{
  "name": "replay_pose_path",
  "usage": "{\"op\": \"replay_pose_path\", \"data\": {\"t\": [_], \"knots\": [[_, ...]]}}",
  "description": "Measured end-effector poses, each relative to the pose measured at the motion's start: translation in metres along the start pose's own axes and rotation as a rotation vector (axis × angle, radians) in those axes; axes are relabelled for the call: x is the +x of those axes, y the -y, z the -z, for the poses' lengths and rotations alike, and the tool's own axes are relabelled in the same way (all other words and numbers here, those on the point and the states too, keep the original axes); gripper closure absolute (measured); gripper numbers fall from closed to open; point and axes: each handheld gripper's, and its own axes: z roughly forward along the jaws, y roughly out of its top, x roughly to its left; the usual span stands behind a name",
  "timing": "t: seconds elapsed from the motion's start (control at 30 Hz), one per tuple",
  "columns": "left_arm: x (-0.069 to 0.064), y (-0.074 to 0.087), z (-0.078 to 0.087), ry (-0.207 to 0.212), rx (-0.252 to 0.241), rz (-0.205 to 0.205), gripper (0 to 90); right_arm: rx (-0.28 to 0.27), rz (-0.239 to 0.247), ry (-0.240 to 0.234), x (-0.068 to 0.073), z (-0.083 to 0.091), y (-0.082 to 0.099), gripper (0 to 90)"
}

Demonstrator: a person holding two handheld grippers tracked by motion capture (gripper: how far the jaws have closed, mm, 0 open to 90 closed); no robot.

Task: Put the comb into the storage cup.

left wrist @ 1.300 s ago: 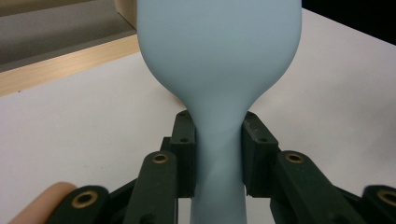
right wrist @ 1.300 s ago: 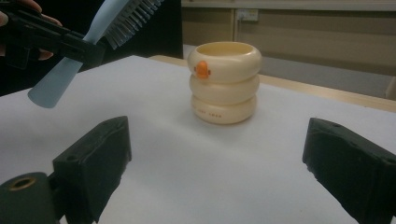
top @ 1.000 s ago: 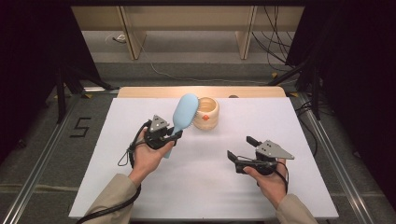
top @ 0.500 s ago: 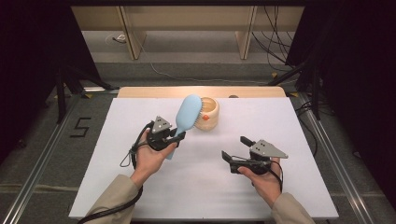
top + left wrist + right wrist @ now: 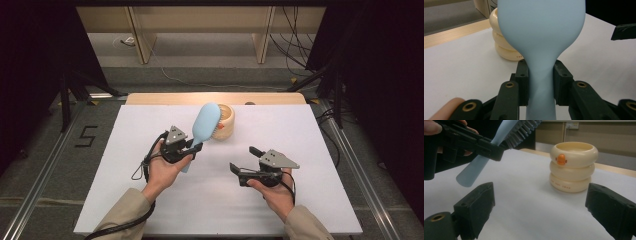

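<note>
Firmly, left hand-held gripper [image 5: 196, 147] clamps blue brush [image 5: 204, 123] (handle) above table [image 5: 310, 130].

A black 5 [image 5: 86, 136] is marked on the grey floor [image 5: 45, 150] left of the table. The cream cup [image 5: 573, 166] carries small dark lettering along its lowest ring, seen in both gripper views; it is too small to read, beyond what looks like "TH" at its start in the left gripper view.
</note>
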Motion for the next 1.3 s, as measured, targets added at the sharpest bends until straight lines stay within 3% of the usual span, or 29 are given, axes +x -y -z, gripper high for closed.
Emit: {"op": "replay_pose_path", "data": {"t": [1.3], "knots": [[-0.018, 0.0, -0.002, 0.061, -0.018, -0.011, 69.7, 0.011, -0.016, -0.073, 0.024, -0.032, -0.004, 10.4]]}}
